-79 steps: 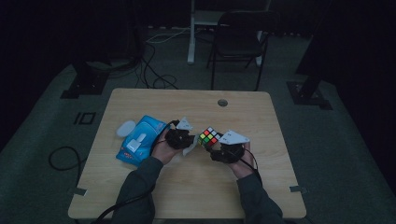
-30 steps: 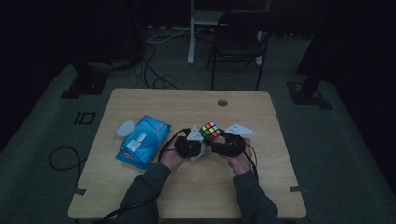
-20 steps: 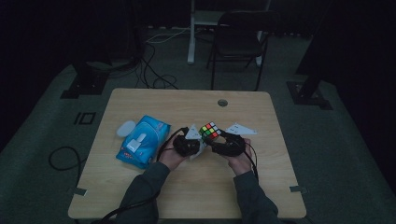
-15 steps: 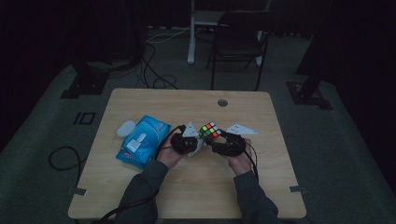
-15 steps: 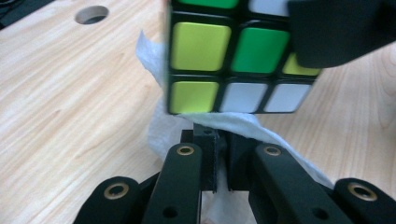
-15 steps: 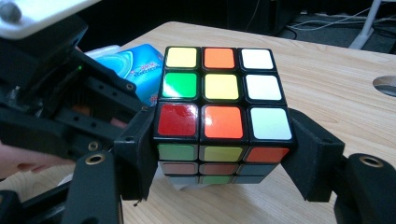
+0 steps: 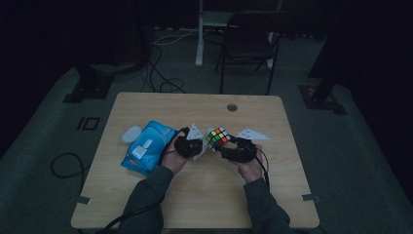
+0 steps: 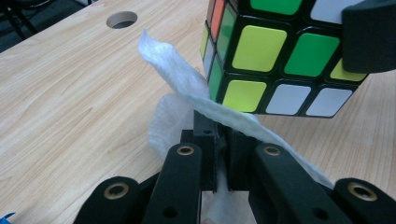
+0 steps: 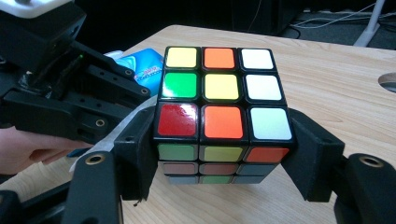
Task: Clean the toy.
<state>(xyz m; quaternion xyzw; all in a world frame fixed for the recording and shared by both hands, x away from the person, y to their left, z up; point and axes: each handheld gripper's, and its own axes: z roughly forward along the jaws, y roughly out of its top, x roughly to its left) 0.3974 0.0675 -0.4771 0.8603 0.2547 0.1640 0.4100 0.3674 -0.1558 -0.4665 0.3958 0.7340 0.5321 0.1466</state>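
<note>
While clamped, cube (image 9: pixel 223 122) level, yellow-centred face up.

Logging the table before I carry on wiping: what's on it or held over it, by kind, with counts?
Puzzle cube: 1
White wipe: 1
Blue wipe pack: 1
White round lid or pad beside the pack: 1
Total: 4

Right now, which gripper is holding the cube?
The right gripper: its jaws clamp the cube by two sides. The left gripper pinches a white wipe instead.
</note>
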